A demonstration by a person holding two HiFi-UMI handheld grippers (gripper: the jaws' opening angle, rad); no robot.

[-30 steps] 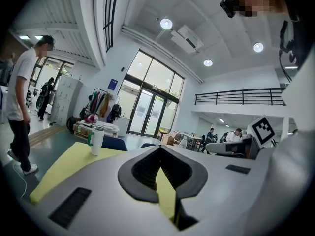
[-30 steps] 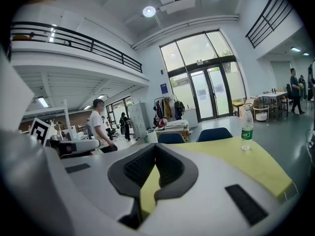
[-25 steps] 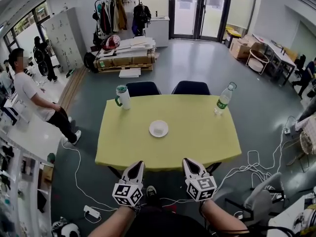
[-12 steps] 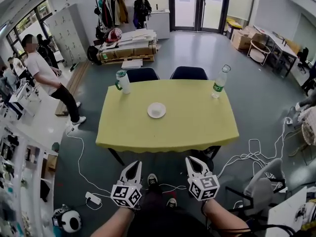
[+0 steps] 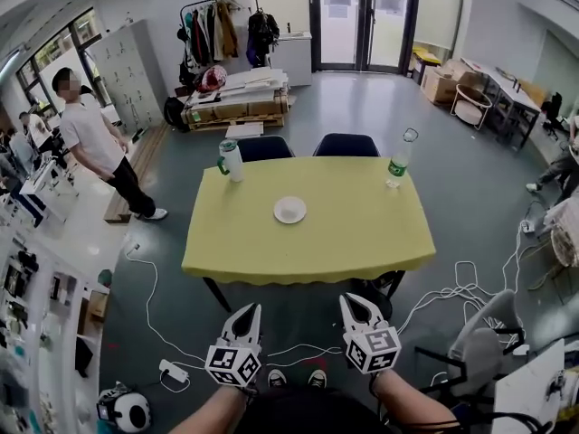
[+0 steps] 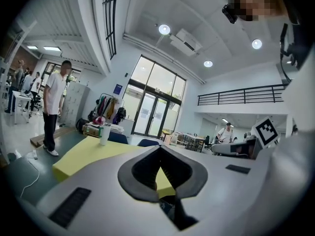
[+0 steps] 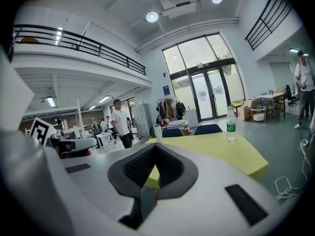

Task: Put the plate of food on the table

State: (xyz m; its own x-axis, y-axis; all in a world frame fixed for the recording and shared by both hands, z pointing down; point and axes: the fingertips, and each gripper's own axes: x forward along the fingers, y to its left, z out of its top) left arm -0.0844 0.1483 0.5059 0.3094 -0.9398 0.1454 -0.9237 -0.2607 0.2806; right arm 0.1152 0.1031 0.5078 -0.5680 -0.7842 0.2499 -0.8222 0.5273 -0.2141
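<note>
A small white plate [image 5: 289,210] sits near the middle of the yellow table [image 5: 335,242]; I cannot make out food on it from here. Both grippers hang side by side over the floor, short of the table's near edge and pointing at it. My left gripper [image 5: 248,311] is shut with nothing in it, and my right gripper [image 5: 352,301] is shut and empty too. In the left gripper view the closed tips [image 6: 158,149] cover the plate, with the table [image 6: 83,151] behind. The right gripper view shows its tips [image 7: 155,145] touching in front of the table [image 7: 221,149].
A white tumbler with a green lid [image 5: 230,159] stands at the table's far left, a water bottle [image 5: 396,165] at the far right. Two dark chairs [image 5: 348,145] are behind. Cables [image 5: 452,297] and a power strip [image 5: 174,370] lie on the floor. A person [image 5: 95,143] stands left.
Both grippers have drawn back from the table's near edge, and bare floor now shows between them and it. The person at the left has stood up and walked.
</note>
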